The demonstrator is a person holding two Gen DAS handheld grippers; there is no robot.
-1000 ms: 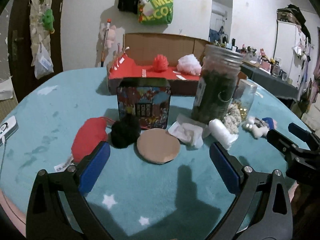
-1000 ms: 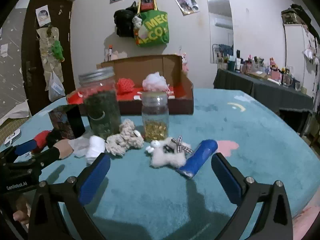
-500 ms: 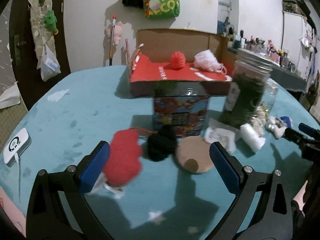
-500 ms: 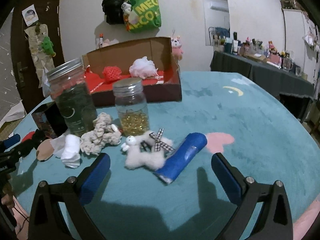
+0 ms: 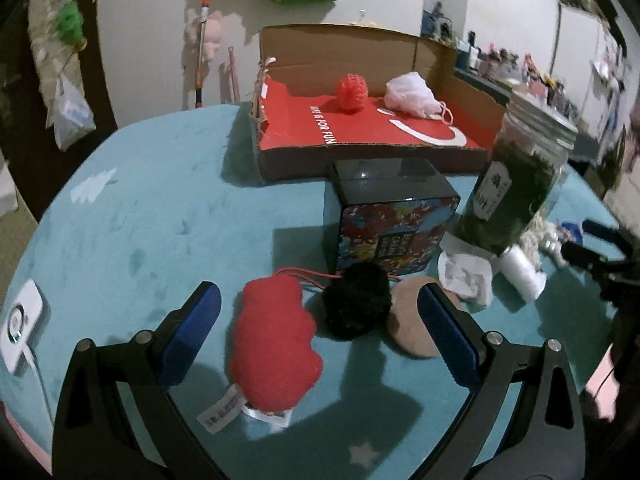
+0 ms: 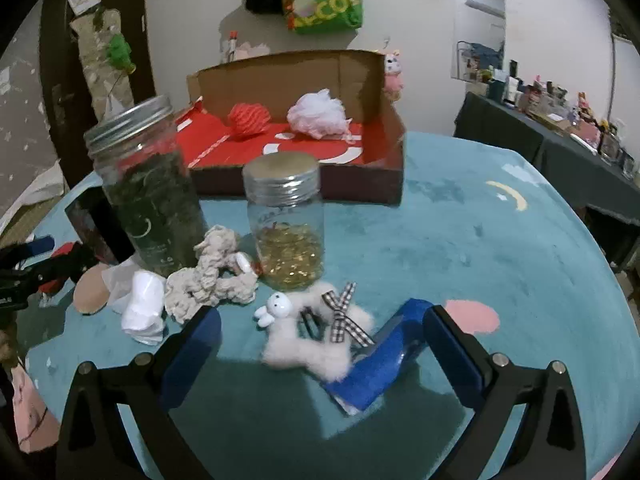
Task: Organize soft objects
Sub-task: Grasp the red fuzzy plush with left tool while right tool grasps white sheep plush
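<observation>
In the left wrist view my left gripper (image 5: 320,332) is open, its jaws on either side of a red plush (image 5: 272,348) and a black pompom (image 5: 356,300) on the teal cloth. In the right wrist view my right gripper (image 6: 320,344) is open around a white fluffy bunny toy with a checked bow (image 6: 312,340) and a blue roll (image 6: 380,364). A cream knitted toy (image 6: 212,280) and a white soft lump (image 6: 142,314) lie left of it. The open cardboard box (image 5: 360,160) at the back holds a red yarn ball (image 5: 352,88) and a white puff (image 5: 412,94).
A tall jar of dark leaves (image 6: 148,196), a small jar of gold beads (image 6: 286,220), a colourful tin box (image 5: 392,216), a tan round pad (image 5: 412,328) and crumpled tissue (image 5: 466,276) crowd the table's middle. A white device (image 5: 20,320) lies at the left edge.
My left gripper has moved left and closer, so the red plush and black pompom now lie between its jaws. My right gripper has moved in over the bunny toy and blue roll.
</observation>
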